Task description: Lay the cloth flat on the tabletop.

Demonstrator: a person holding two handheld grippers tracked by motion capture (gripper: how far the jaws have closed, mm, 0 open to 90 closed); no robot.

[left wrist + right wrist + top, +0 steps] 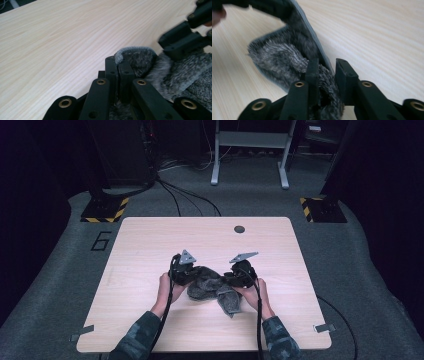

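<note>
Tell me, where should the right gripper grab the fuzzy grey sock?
Probably at the thin edge of the sock, coming in level along the table. The right gripper already straddles that edge, jaws slightly apart, while the left gripper pinches the other end.

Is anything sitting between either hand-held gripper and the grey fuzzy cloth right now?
Nothing visible does. The left hand-held gripper is shut on an edge of the grey fuzzy cloth. The right hand-held gripper has its jaws parted with the cloth's fur between them. The bare wooden table around the cloth carries nothing else close by.
</note>
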